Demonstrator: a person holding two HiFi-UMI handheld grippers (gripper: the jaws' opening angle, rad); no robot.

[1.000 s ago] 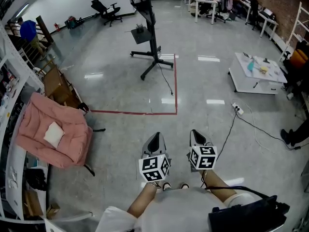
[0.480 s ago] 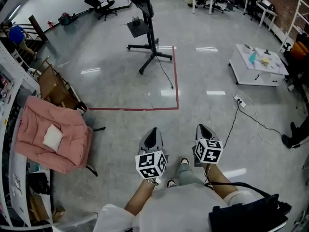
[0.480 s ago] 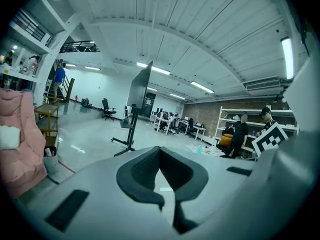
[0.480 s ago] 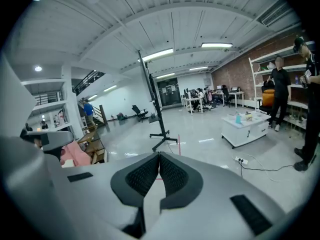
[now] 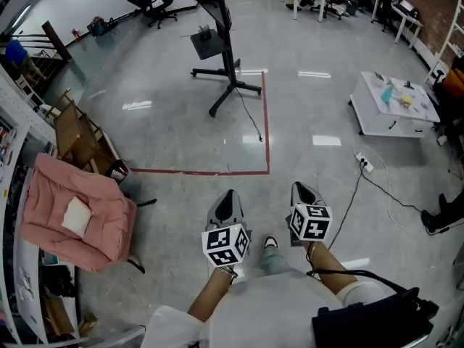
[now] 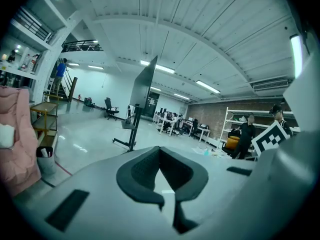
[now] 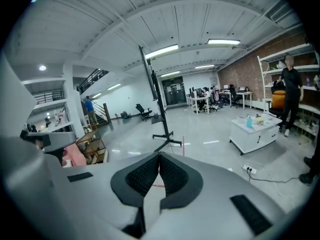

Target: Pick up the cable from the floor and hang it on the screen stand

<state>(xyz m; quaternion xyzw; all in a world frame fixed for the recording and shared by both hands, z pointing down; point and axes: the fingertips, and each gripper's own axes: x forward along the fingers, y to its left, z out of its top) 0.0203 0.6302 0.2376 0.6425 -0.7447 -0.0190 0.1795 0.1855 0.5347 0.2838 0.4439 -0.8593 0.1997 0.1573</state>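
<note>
Left gripper (image 5: 230,193): the fingers are fully closed, pad against pad, with nothing between them. Right gripper (image 5: 297,185): the fingers are also pressed together and empty. Both grippers are held side by side above the glossy grey floor (image 5: 181,136), pointing forward and slightly down.

The thin black cable (image 5: 251,122) lies on the floor well ahead of both sets of fingertips and touches neither. It trails from the base of the black wheeled screen stand (image 5: 226,49) toward the grippers, just inside the red tape line (image 5: 266,133). The near run of that tape crosses between the fingertips and the cable end.

The stand is upright, far ahead of the fingertips. A white low table (image 5: 377,122) stands well ahead and to the right of the right fingers. A pink padded chair (image 5: 72,209) sits well to the left of the left fingers.
</note>
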